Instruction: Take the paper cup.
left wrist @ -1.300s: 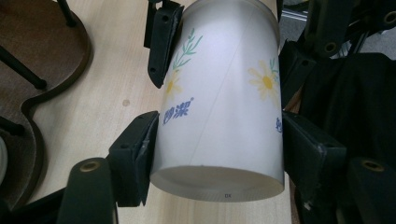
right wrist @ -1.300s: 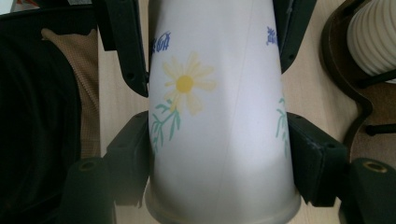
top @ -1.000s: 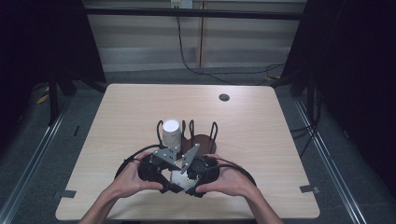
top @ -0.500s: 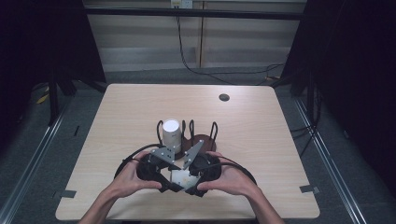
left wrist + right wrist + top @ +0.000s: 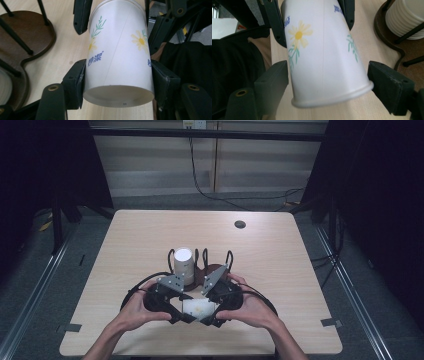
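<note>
Now my right jaws have just been opening: in the right gripper view the pads stand apart from the paper cup (image 5: 324, 52), with a small gap on each side, so the right gripper (image 5: 327, 85) does not press the cup any more, although the cup is between them. My left gripper (image 5: 117, 80) is clamped on the same cup; in the left gripper view both pads touch its white wall near one end. The cup lies on its side between my two grippers, one end toward each, just above the table (image 5: 300, 270). In the high view my left hand (image 5: 137, 307) and right hand (image 5: 250, 307) are close together with the cup (image 5: 199, 307) between them. Beyond the jaws is the dark cup holder (image 5: 210, 270) with a ribbed white cup (image 5: 183, 262) inside. I judge the handover is made: the left side carries the cup alone, and the right can draw away.
</note>
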The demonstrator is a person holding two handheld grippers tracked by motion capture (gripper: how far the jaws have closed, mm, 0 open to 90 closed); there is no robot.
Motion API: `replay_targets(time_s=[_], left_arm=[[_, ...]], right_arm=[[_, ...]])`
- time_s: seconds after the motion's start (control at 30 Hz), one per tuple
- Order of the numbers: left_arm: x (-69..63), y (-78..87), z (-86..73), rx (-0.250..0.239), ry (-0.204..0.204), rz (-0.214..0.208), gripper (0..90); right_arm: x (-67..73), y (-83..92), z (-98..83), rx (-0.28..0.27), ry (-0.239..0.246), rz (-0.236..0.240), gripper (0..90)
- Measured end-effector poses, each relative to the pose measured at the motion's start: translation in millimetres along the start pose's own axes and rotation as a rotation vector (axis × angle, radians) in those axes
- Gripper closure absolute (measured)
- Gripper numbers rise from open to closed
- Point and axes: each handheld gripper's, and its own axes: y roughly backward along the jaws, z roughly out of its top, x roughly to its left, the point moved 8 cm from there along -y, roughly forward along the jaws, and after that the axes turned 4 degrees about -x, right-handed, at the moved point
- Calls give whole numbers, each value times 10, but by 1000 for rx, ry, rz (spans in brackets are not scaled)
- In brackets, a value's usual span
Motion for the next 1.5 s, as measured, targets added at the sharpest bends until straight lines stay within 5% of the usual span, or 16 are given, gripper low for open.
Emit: replay_targets(time_s=[0.53,0.87,1.13,1.5], left_arm=[[71,130,-84,-34,9,52,369],[118,273,-115,-133,49,98,368],[126,324,-105,-168,36,109,367],[121,390,-37,-249,13,137,367]], right_arm=[[-87,92,31,-103,-64,-16,156],[-96,63,18,-154,-112,-12,152],[-94,159,44,-267,-168,9,152],[-129,296,65,-389,-177,-24,152]])
